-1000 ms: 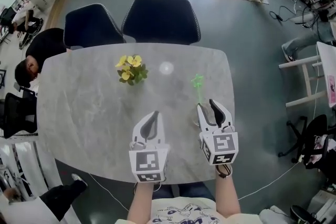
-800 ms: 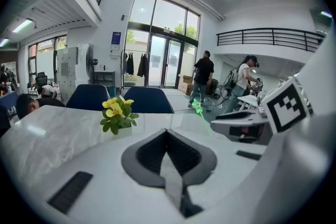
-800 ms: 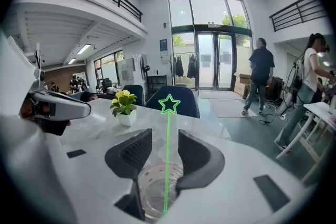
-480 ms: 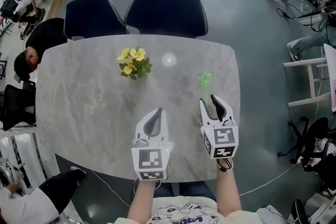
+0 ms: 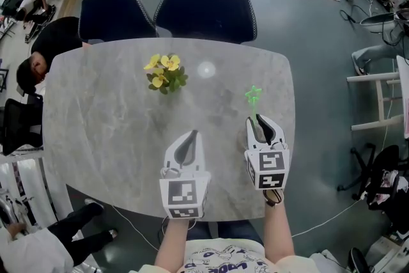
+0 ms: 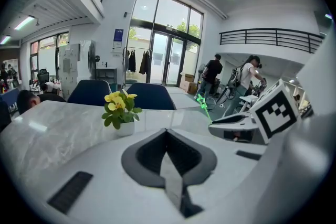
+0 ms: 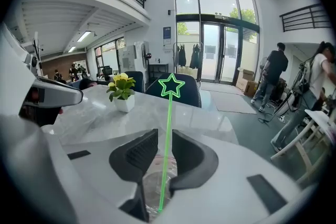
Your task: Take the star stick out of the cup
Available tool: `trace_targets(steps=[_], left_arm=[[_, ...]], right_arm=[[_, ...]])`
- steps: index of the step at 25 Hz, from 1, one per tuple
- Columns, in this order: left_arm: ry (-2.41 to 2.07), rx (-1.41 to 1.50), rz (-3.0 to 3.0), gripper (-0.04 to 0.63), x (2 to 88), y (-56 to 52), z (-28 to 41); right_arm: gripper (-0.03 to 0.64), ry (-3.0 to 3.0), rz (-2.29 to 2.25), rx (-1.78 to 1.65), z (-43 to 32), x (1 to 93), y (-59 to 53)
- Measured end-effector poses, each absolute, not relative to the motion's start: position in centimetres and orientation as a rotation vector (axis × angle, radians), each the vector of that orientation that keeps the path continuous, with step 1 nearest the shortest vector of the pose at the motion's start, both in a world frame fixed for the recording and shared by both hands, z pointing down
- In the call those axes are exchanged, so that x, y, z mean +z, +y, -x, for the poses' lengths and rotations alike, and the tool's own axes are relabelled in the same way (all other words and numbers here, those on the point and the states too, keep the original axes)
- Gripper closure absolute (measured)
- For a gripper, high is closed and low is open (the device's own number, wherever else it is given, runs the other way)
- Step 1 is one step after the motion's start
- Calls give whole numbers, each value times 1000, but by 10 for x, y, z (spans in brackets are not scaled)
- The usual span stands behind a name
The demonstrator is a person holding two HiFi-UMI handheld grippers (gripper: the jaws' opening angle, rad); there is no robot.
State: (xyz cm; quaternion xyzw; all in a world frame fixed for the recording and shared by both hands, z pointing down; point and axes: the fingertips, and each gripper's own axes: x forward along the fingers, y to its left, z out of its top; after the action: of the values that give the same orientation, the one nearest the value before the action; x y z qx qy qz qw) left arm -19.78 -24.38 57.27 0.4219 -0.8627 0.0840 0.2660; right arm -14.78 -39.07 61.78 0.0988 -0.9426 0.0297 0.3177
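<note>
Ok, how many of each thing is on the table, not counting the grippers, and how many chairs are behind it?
green star stick: 1
clear cup: 1
pot of yellow flowers: 1
dark blue chairs: 2
Total: 5

Grey marble-look table [image 5: 96, 112], rounded corners, top mostly bare. White pot of yellow flowers [image 5: 165, 77] stands upright on it, toward the far edge, a bit left of centre. Bright glare spot [image 5: 206, 69] on the tabletop just right of the pot. Clear plastic cup [image 7: 152, 186] is at the right side nearer the front edge, well apart from the pot. It is mostly hidden in the head view and seen from above in the right gripper view. Its contact with the tabletop can't be seen.
</note>
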Motion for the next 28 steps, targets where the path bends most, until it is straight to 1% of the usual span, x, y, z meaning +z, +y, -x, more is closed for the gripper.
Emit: trace_targets(steps=[3,11,14,20,28], left_arm=[[-2332,224,-1136,595,573,-242,198],[-2336,225,-1134,595,572,-238,199],[-2346,221,-1127,595,569,-235,201],[-2362,219,-1134,595,559,-232,202],[-2406,202,-1165,595,529,-234,201]], right_arm=[[526,-2444,-259,52,148,622,-391],[580,-2412,-304,27,147,624,-396],[589,-2425,-309,50,147,622,-397],[591,-2466,-340,95,142,607,-401],[592,-2578,-433,148,128,552,-408]])
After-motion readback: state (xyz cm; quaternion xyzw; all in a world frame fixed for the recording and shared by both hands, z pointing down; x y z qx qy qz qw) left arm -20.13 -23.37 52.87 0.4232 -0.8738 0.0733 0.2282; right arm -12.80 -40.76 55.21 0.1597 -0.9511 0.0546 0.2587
